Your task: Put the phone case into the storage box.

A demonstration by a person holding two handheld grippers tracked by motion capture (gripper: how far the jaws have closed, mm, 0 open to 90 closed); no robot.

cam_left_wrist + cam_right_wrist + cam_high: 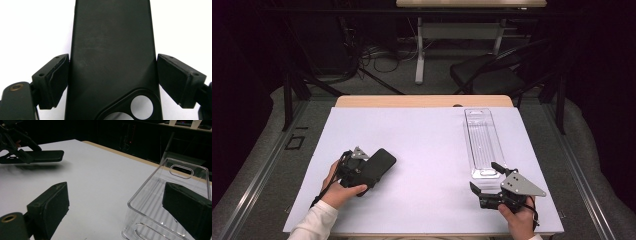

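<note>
A black phone case [383, 161] is held at the table's left by my left gripper [368, 174], whose pads press on its two long edges. The left gripper view looks down the back of the phone case [111, 45], its camera cut-out near the bottom. Seen from the right gripper view, the phone case [47, 155] hangs level a little above the table, over its shadow. A clear plastic package shell [483, 140] lies lengthwise at the right. My right gripper [483, 176] stands open at its near end, with one jaw in front of the clear shell [160, 195].
A white sheet [427, 130] covers the table, with a strip of wooden edge [422, 101] at the back. Behind the table stand a black chair [487, 75] and the legs of another desk [419, 55], with cables on the floor.
</note>
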